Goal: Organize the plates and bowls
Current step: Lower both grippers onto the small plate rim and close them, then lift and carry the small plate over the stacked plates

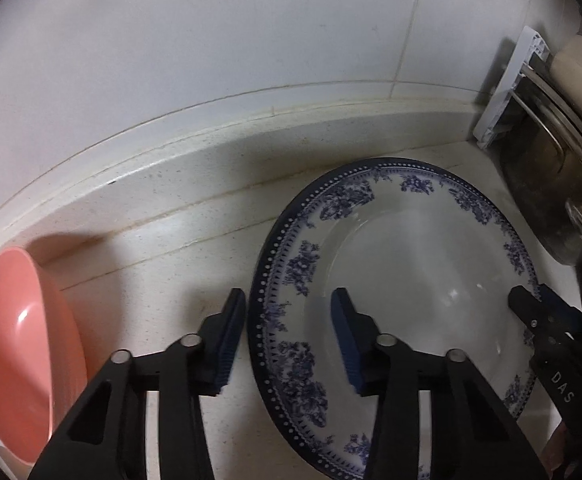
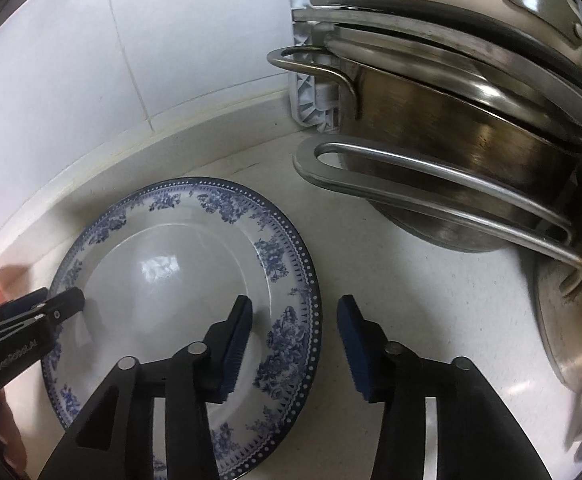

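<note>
One round, glossy ceramic plate lies flat on the pale speckled stone counter, and everything else is best placed from it. Its centre is plain white and smooth, catching reflections; its broad rim carries blue flower clusters inside a dark navy edge studded with small white dots. The left gripper straddles the plate's left rim: one black finger with a ribbed blue pad stands outside the rim over the counter, the other stands over the white well, and the jaws are apart with the rim between them, the pads not pressing on it. The right gripper straddles the opposite rim the same way, one ribbed blue pad over the plate's well and one outside over the counter, jaws likewise apart and not clamped. To the left of the plate, well apart from it, sits one smooth pink bowl, tipped on its side against the raised counter edge. To the right of the plate stands a stack of shiny steel cookware: one deep brushed pot with looped wire handles, with flat steel lids or pans leaning around it; their exact number cannot be told. Behind the plate rises a white tiled wall, and one white ribbed plastic bracket stands beside the pot.
</note>
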{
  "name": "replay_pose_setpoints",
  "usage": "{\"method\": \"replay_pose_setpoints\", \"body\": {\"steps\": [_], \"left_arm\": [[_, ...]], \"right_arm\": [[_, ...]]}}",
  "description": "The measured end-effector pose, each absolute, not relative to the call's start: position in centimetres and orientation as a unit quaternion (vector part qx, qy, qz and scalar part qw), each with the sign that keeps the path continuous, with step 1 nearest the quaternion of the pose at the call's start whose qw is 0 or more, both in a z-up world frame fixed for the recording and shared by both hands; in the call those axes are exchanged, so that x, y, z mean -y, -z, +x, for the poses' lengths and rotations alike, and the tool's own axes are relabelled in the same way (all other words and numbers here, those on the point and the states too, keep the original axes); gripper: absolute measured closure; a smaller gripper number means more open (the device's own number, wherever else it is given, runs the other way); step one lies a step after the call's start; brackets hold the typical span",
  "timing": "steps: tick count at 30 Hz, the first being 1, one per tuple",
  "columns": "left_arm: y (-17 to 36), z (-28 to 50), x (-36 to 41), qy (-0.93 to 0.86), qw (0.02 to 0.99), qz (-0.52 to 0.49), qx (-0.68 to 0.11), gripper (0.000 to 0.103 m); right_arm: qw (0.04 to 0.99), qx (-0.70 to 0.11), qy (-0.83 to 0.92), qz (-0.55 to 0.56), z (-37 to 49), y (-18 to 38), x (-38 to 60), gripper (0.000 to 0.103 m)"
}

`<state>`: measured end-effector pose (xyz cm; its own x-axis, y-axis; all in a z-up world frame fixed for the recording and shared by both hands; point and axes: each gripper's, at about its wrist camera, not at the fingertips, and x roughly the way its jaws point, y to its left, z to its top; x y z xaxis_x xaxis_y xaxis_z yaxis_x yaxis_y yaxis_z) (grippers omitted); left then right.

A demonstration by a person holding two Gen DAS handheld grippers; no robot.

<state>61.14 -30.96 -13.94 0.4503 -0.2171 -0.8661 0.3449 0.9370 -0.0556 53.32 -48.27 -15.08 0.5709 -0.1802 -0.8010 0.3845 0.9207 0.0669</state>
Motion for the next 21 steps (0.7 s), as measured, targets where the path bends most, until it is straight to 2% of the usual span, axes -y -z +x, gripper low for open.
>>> {"method": "replay_pose_setpoints", "body": {"steps": [3, 21], "left_arm": [[13.9, 61.2, 31.0, 0.163, 0.85, 0.063, -0.498, 0.064], [12.3, 58.7, 29.6, 0.148, 0.86, 0.046, -0.486, 0.069]], "right_arm": [[0.879, -0.438, 0.149, 0.111, 53.6, 15.1, 48.1, 0.066], [0.886, -0.427, 0.149, 0.104, 51.6, 13.3, 46.6, 0.067]]}}
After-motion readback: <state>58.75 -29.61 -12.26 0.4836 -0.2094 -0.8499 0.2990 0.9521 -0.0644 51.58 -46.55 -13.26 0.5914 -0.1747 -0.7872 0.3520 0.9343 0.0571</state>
